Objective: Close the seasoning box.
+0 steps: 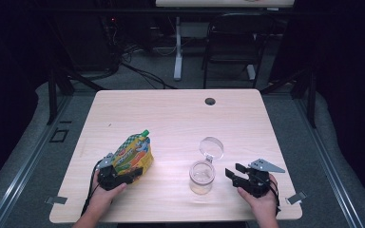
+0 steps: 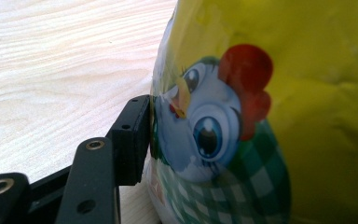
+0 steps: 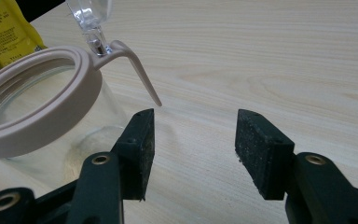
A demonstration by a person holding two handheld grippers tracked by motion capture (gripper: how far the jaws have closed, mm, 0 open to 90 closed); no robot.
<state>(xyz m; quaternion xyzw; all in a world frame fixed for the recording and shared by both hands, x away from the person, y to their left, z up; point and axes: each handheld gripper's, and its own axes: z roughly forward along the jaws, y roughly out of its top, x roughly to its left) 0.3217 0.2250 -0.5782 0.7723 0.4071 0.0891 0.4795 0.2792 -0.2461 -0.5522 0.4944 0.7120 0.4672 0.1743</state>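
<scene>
A yellow and green checked spouted pouch [image 1: 134,153] with a green cap stands tilted at the table's front left. It carries a cartoon bird picture [image 2: 214,130]. My left gripper [image 1: 123,172] holds it from the near side. One black pad [image 2: 137,135] lies flat against the pouch's edge, and the other jaw is hidden behind the pouch. A clear glass jar [image 1: 202,178] with a beige rim [image 3: 51,112] stands at the front middle, its hinged glass lid [image 1: 212,147] swung back open. My right gripper [image 3: 193,144] rests open just right of the jar [image 1: 234,171], with nothing between its jaws.
The pale wooden table [image 1: 171,118] has a dark cable hole [image 1: 210,101] near its far edge. The jar's bent beige clasp lever [image 3: 135,65] sticks out toward my right gripper's left jaw. A black chair [image 1: 233,42] and a white desk leg [image 1: 177,52] stand beyond the table.
</scene>
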